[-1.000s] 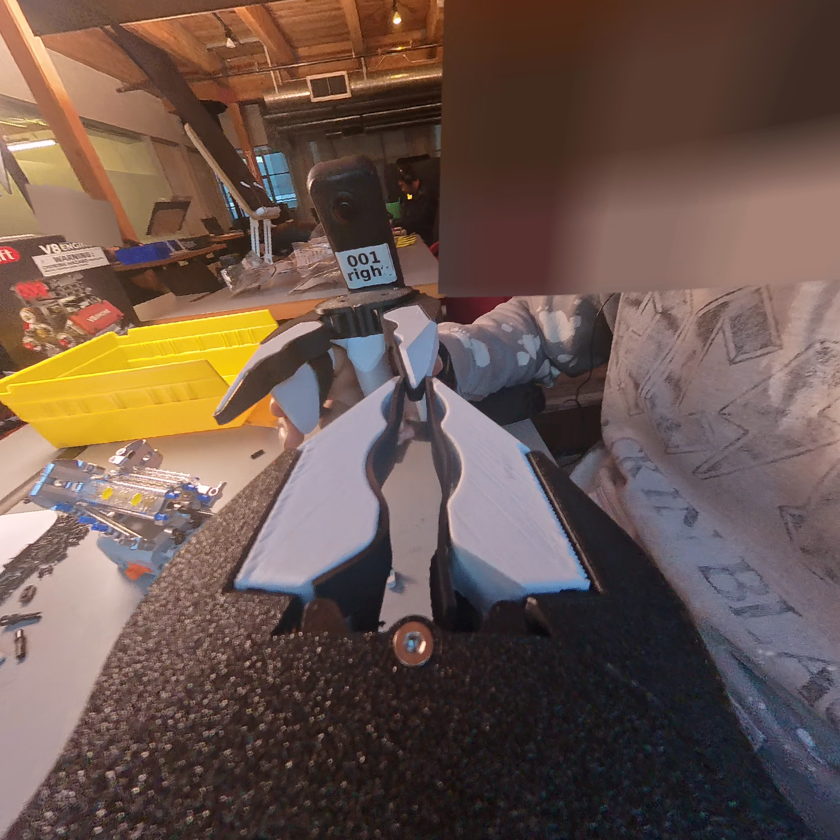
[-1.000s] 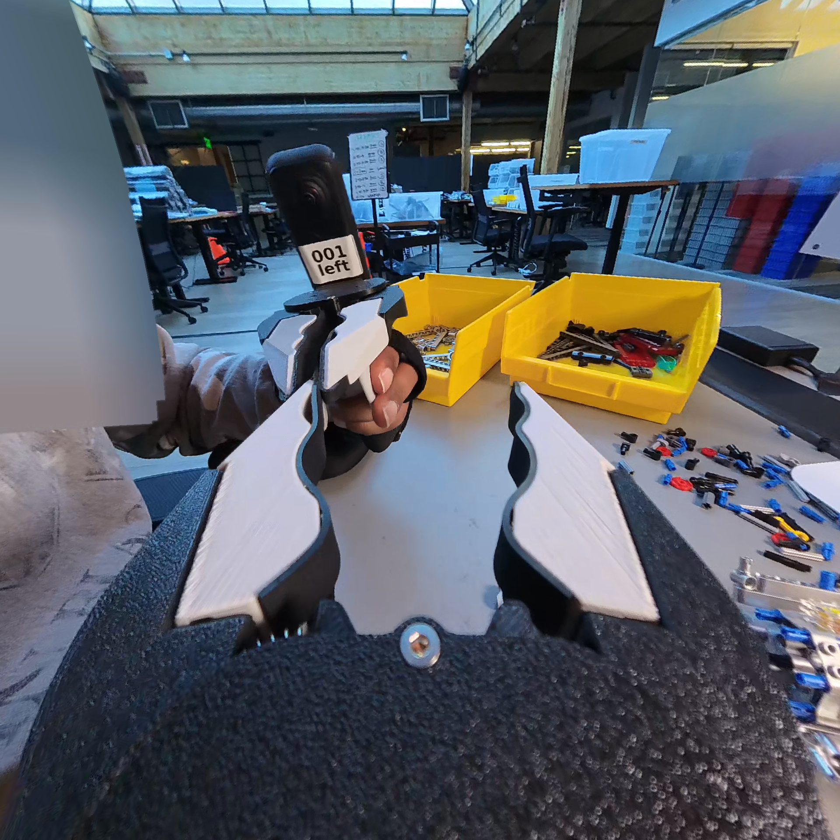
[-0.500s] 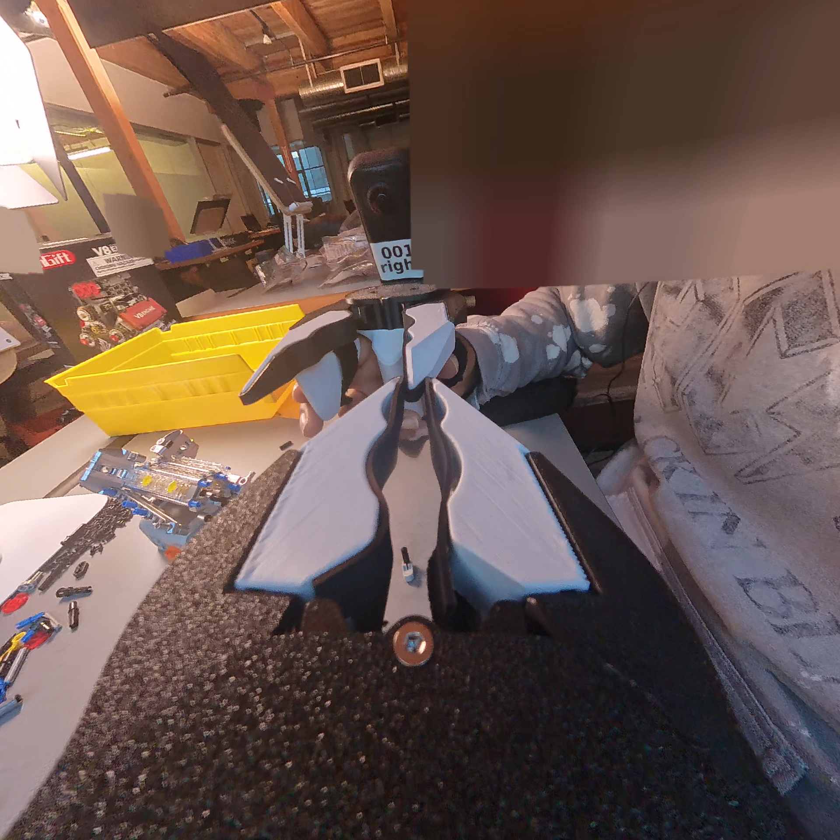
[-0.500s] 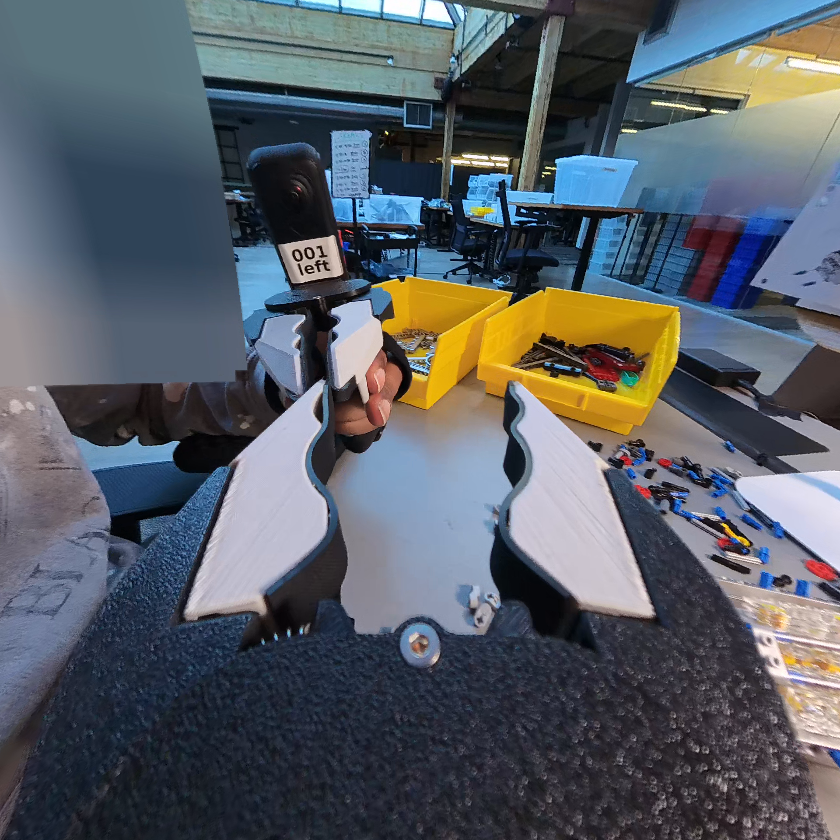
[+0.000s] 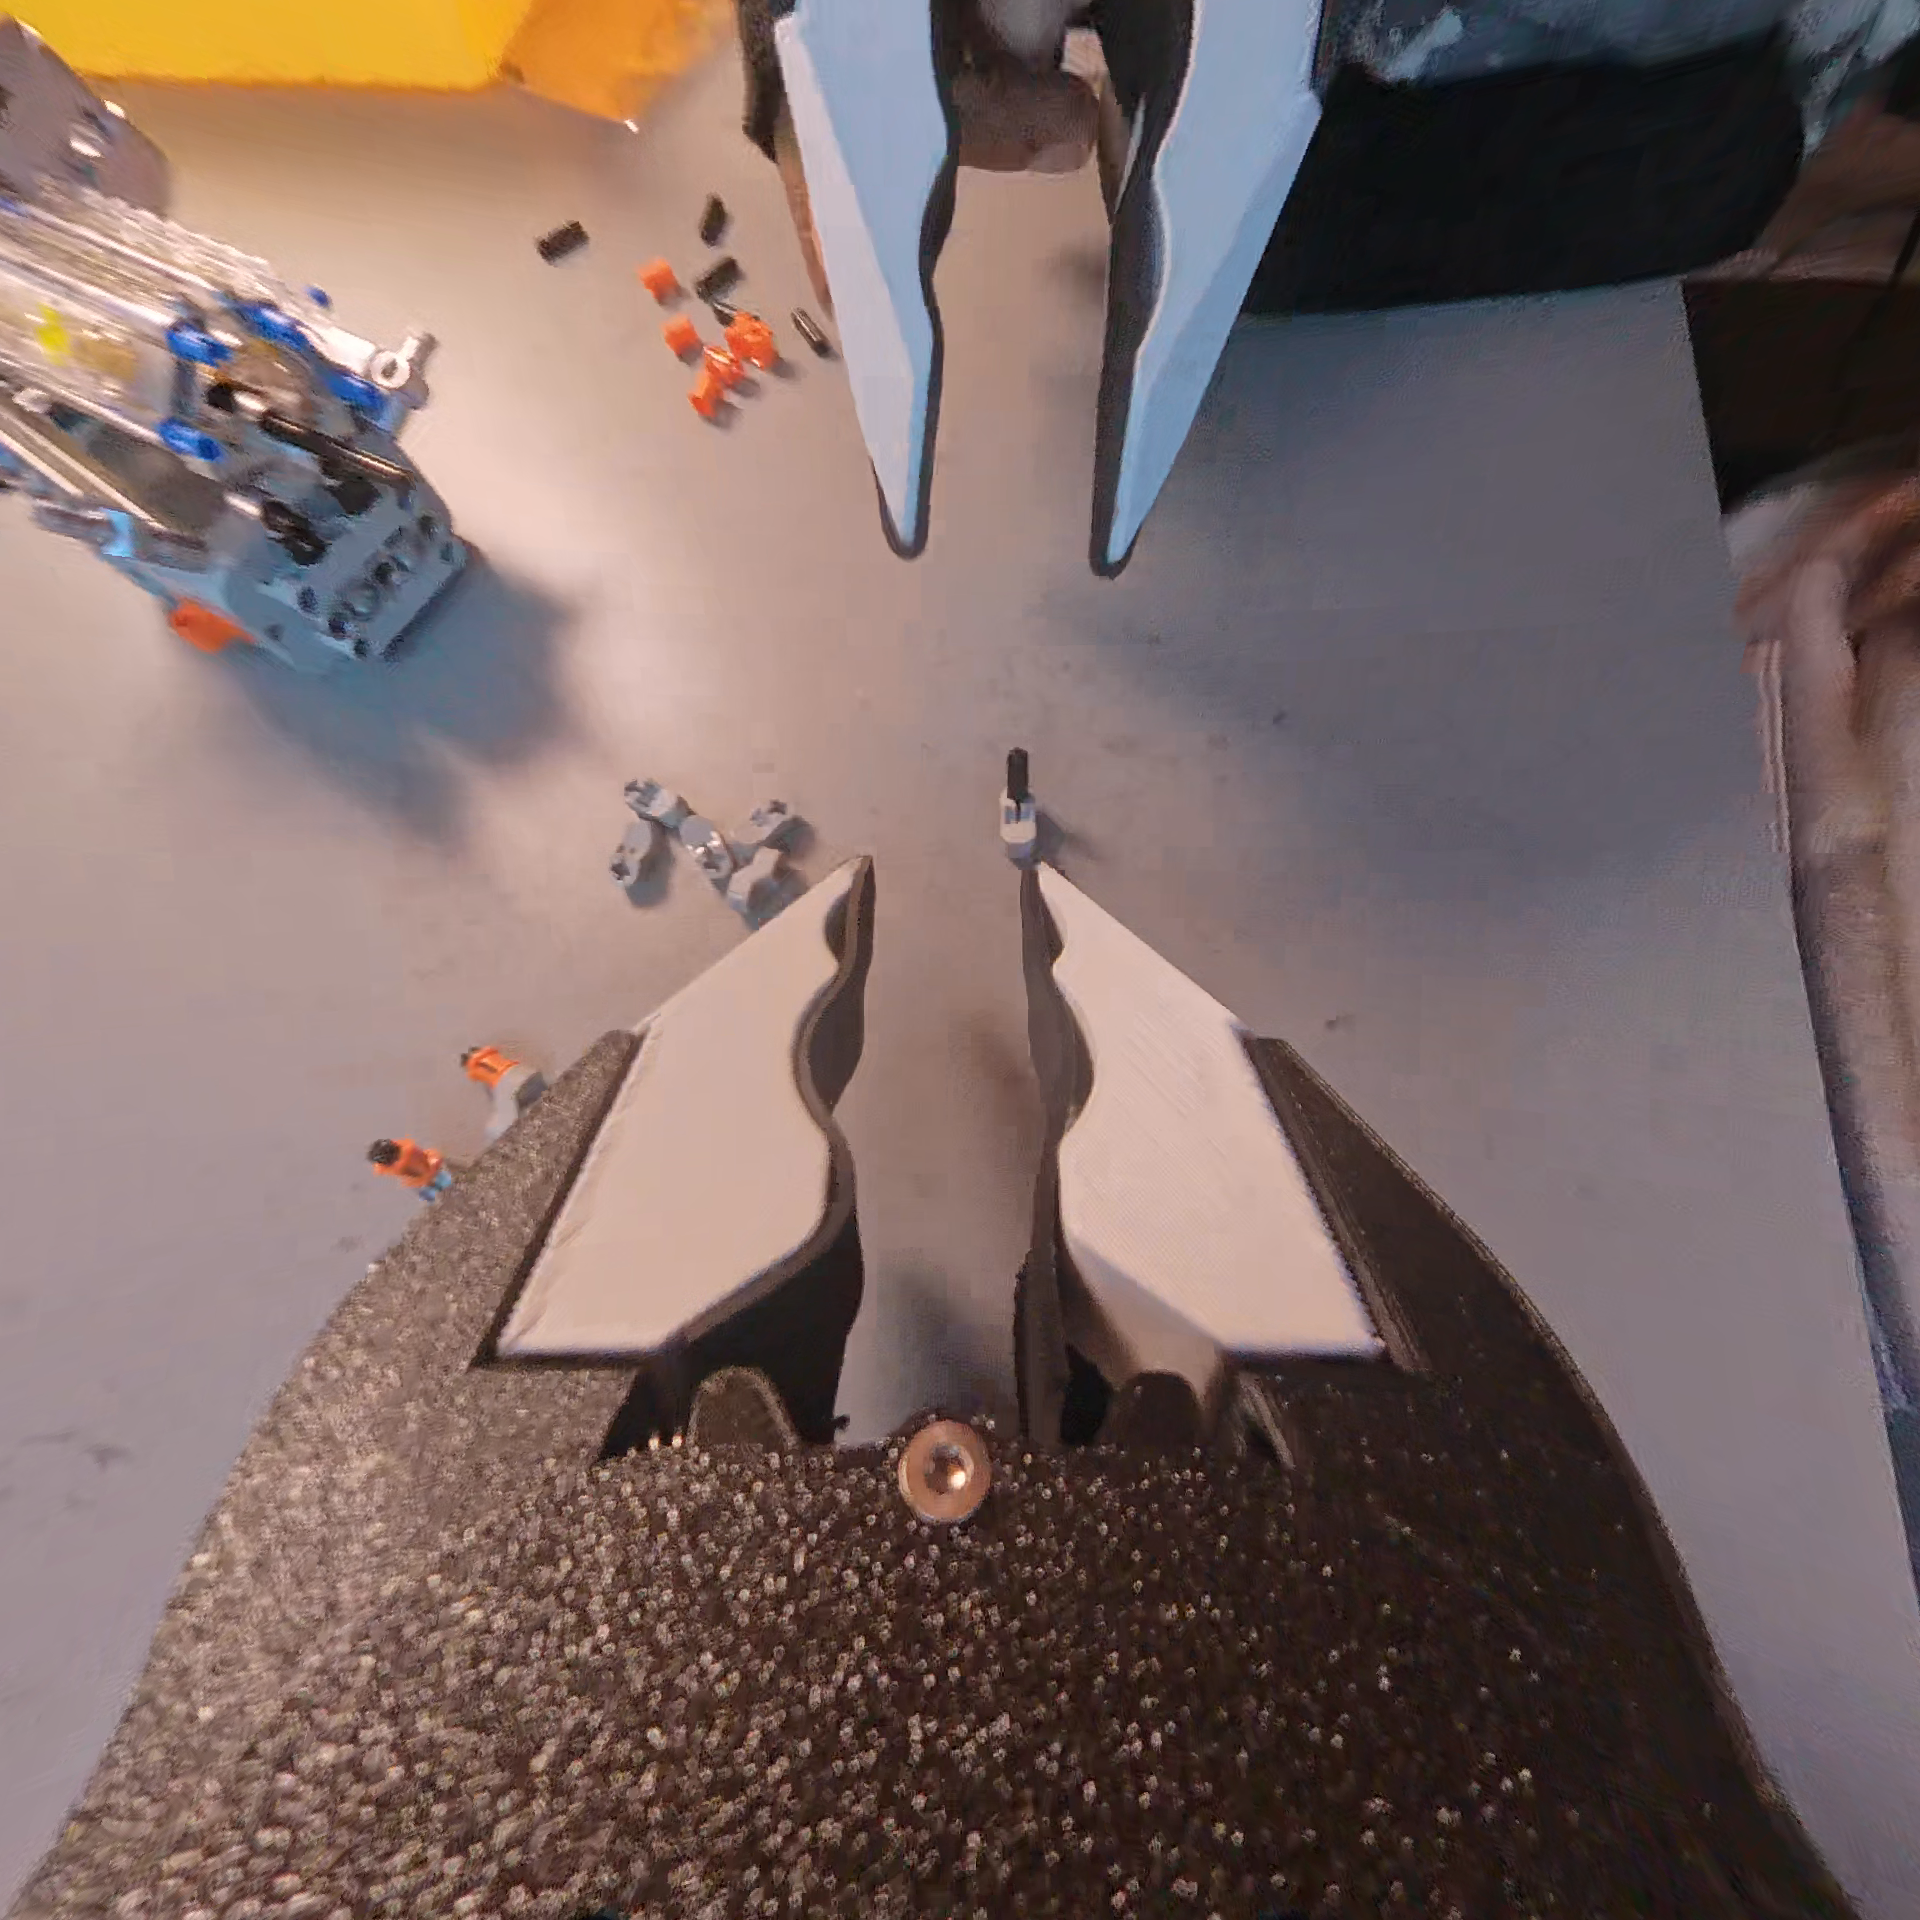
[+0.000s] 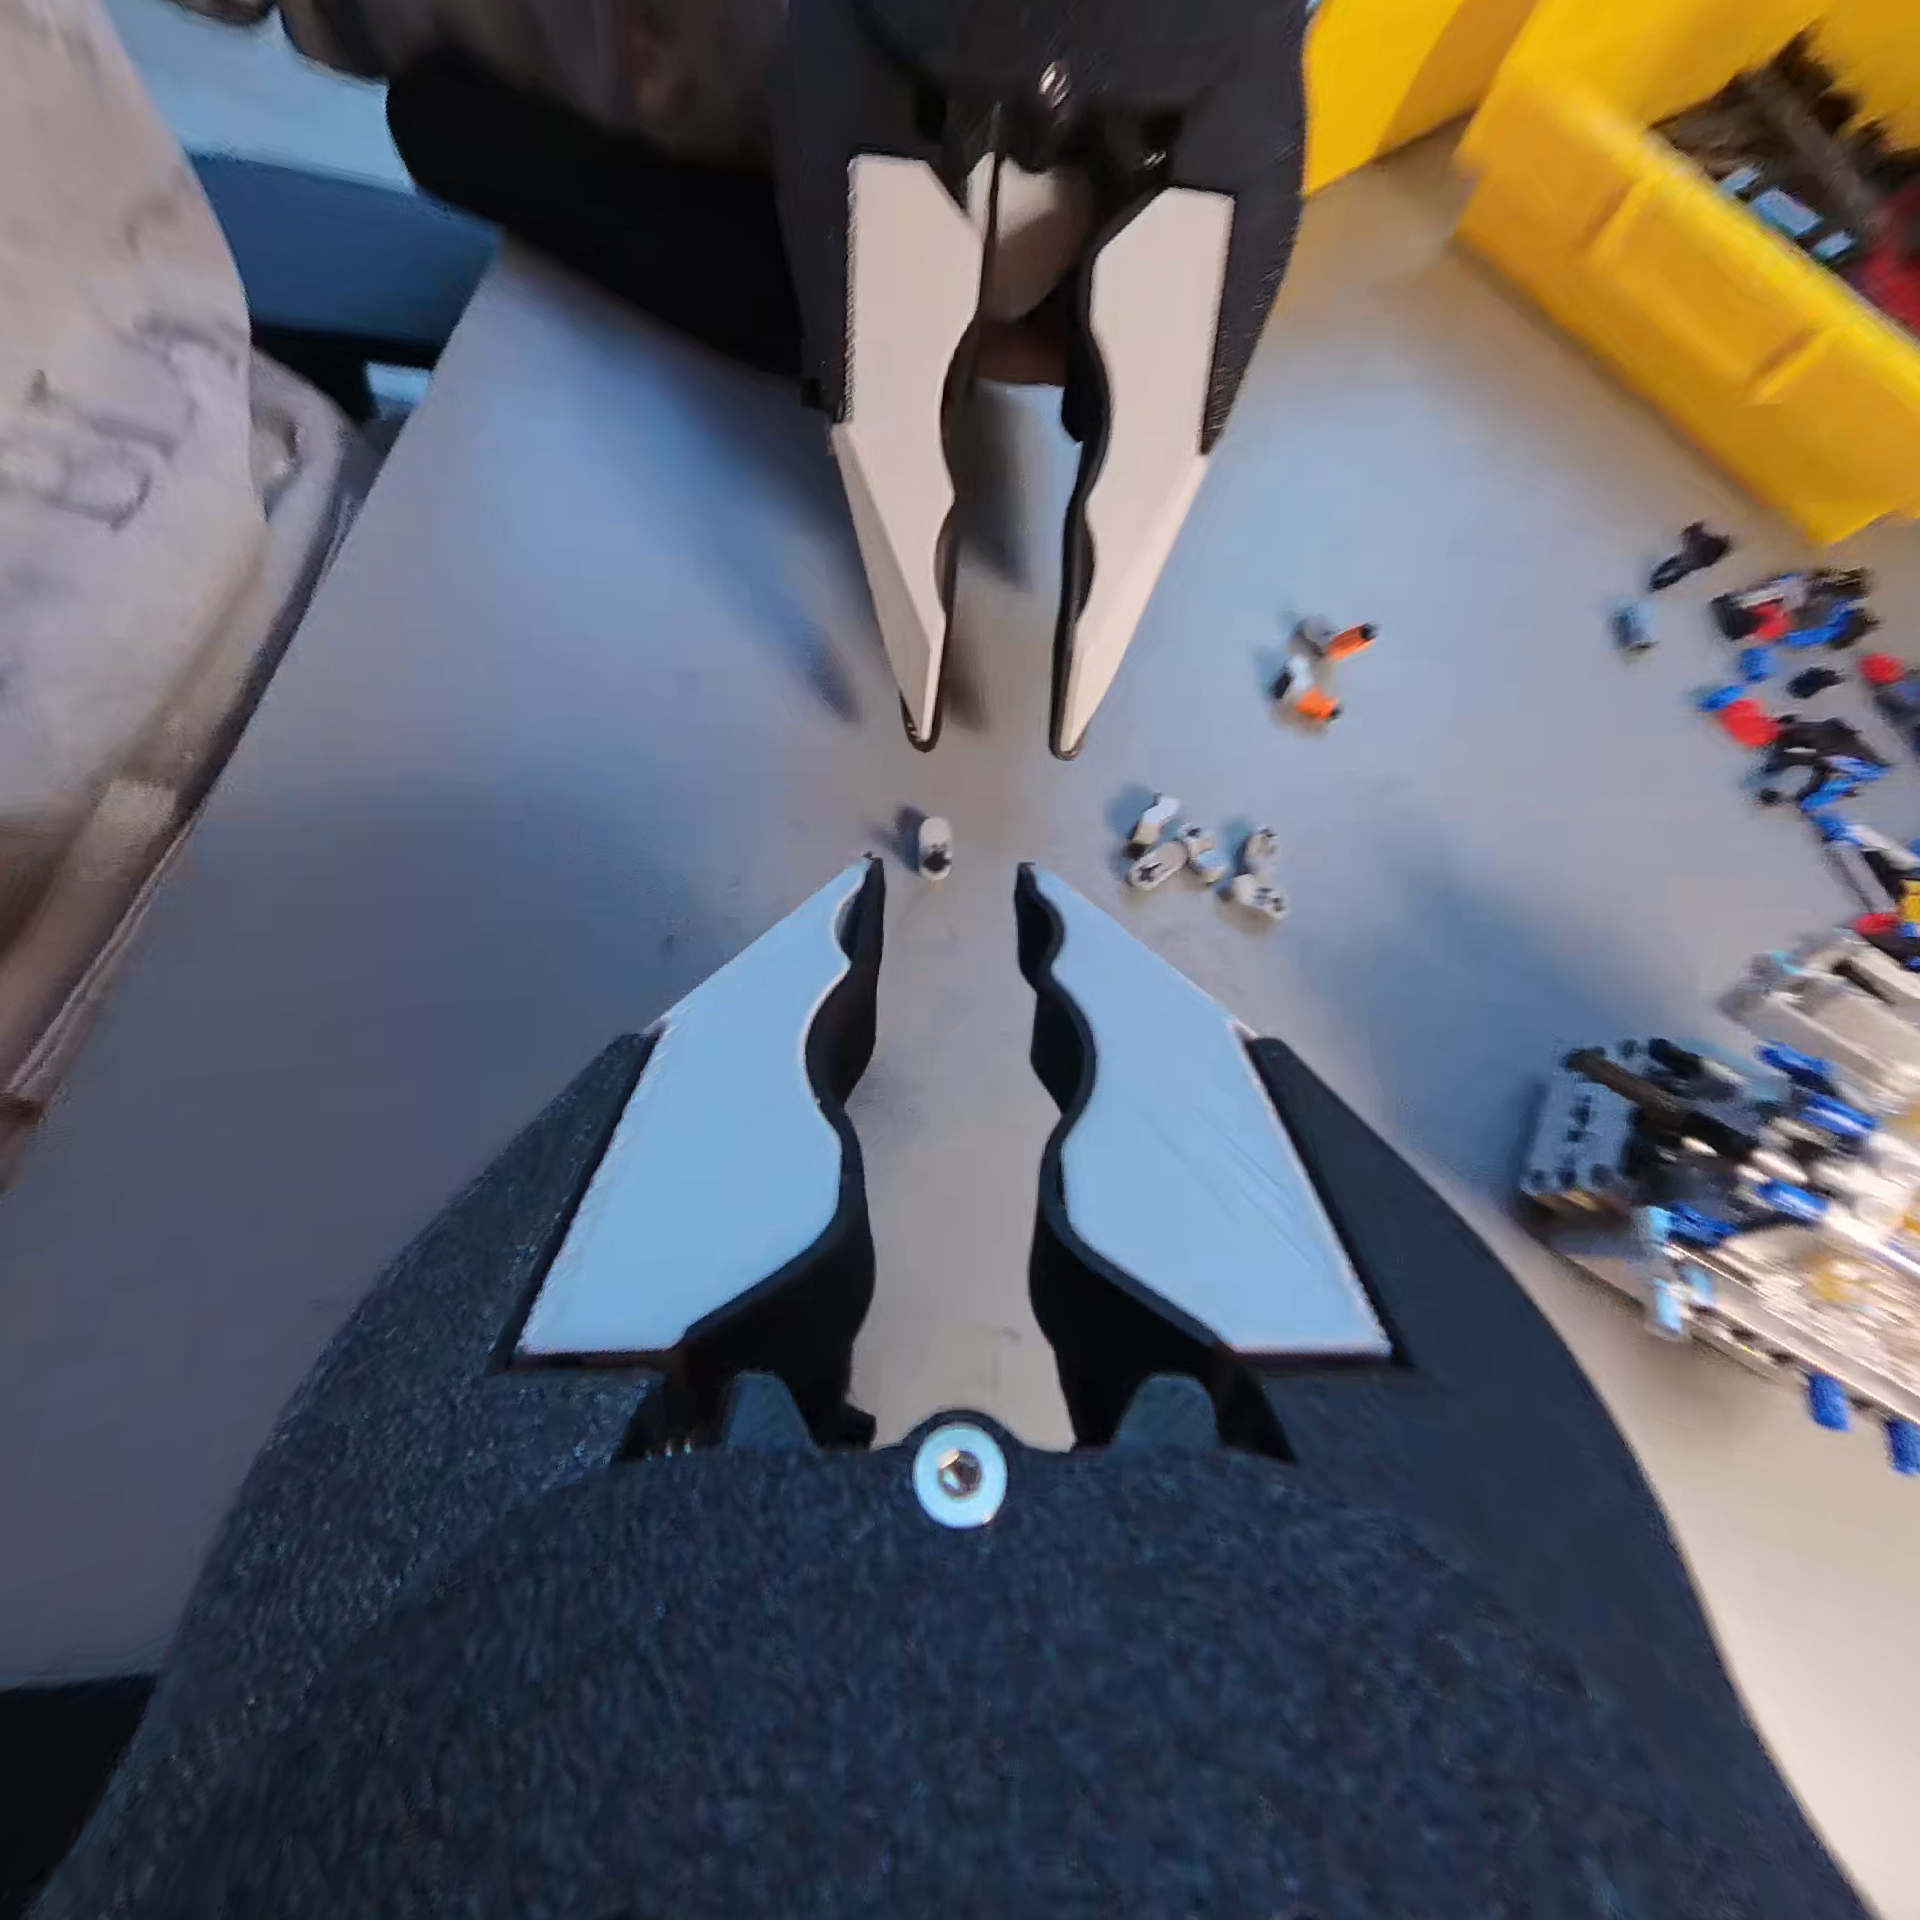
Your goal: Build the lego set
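Between the two sets of fingertips, down on the grey table (image 5: pixel 1403 644), a tiny grey-and-black pin piece (image 5: pixel 1018 808) sits alone. The left gripper (image 5: pixel 948 871) has its jaws parted a modest way, nothing in them, and the piece lies just off its right fingertip. Facing it, the right gripper (image 6: pixel 948 871) is parted about the same, also empty, with the same piece (image 6: pixel 932 844) just ahead of its tips, slightly toward its left finger. Both point steeply down at the table, tip to tip, close but apart.

Any grip on something this small looks to need one finger on either side, squared up, and a slow close; a glancing tip could flick it away.

Outward now: a cluster of small grey connectors (image 5: pixel 712 847) lies just beside the left gripper. A few orange bits (image 5: pixel 727 353) sit farther off, near the grey-and-blue brick assembly (image 5: pixel 229 457). Yellow bins (image 6: pixel 1662 239) stand along the far edge in the right wrist view, blurred.
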Demonstrator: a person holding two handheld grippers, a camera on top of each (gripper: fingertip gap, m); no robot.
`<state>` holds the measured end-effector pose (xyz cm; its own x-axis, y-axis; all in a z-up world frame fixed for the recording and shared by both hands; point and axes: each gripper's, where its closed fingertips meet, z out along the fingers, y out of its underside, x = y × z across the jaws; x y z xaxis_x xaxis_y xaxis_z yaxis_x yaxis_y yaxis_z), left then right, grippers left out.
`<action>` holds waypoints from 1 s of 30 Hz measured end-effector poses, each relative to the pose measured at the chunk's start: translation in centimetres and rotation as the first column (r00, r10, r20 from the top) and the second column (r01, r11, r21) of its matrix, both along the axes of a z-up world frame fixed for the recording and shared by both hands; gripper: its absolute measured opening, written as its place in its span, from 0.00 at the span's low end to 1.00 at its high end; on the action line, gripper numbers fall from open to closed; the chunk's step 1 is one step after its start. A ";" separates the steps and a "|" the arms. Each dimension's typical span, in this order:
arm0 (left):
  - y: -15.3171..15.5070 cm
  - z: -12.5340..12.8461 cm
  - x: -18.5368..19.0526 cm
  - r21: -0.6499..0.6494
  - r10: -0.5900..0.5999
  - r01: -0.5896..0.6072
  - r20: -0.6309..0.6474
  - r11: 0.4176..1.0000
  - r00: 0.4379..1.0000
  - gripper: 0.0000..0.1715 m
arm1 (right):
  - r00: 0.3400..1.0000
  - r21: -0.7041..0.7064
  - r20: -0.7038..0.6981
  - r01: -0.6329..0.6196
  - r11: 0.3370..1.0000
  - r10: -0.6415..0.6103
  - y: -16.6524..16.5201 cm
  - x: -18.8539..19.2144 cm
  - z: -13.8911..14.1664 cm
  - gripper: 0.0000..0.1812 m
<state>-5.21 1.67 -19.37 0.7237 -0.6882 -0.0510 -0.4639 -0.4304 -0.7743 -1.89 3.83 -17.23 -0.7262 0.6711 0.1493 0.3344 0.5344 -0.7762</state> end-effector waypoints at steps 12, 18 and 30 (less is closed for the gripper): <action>1.0 -1.8 2.2 -0.040 -0.047 0.044 -0.066 0.998 0.997 0.03 | 0.998 -0.002 0.058 -0.019 1.000 0.020 -1.0 -0.8 -2.0 0.04; 1.1 -1.8 2.2 -0.044 -0.049 0.047 -0.061 0.998 0.997 0.03 | 0.998 0.018 0.063 -0.007 1.000 0.006 -1.0 -1.3 -2.4 0.00; 1.2 -1.9 2.3 -0.048 -0.050 0.047 -0.068 0.998 0.996 0.03 | 0.994 0.222 0.110 -0.030 0.975 0.006 -0.9 -1.1 -2.6 0.00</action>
<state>-2.87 2.85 -21.24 0.6850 -0.7254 -0.0673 -0.5370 -0.4404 -0.7195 -3.00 2.91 -19.80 -0.7579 0.6162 0.2141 0.3981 0.6969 -0.5966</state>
